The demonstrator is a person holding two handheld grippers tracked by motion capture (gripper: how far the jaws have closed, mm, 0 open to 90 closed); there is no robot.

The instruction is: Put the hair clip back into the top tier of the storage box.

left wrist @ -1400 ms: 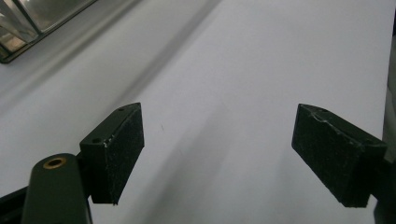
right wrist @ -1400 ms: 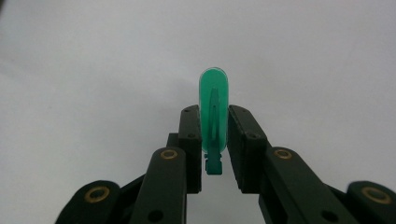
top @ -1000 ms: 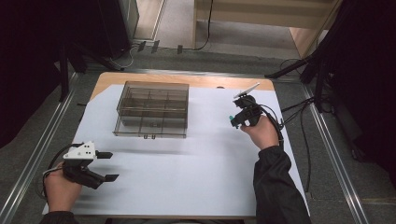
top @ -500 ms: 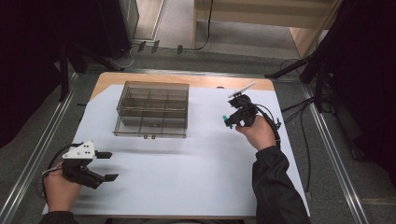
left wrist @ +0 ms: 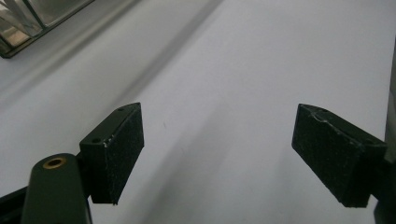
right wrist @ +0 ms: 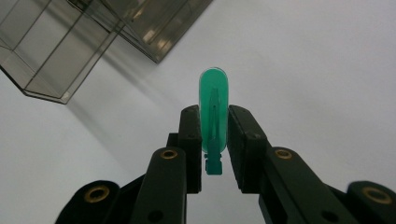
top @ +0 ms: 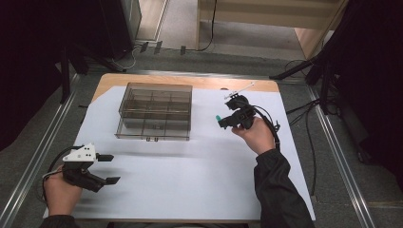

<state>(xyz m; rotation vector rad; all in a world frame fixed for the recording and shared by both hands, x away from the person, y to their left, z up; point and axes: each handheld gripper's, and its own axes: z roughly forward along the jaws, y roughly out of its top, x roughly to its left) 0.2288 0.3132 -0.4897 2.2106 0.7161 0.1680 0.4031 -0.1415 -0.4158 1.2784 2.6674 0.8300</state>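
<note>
The right gripper [right wrist: 215, 140] has its jaws clamped on a small green capsule [right wrist: 214, 107], held above the desk [top: 190, 190] just right of the clear compartment box [top: 154, 111]. The left gripper [left wrist: 217, 154] hangs near the front-left corner, jaws wide apart.

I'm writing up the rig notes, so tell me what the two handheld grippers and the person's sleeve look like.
Both are black two-jaw tools. The left gripper carries a white angular plate on top and has flat rectangular textured pads, with a brass fitting on its arm. The right gripper trails a black cable and shows brass fittings too. The right forearm wears a dark sleeve.
</note>
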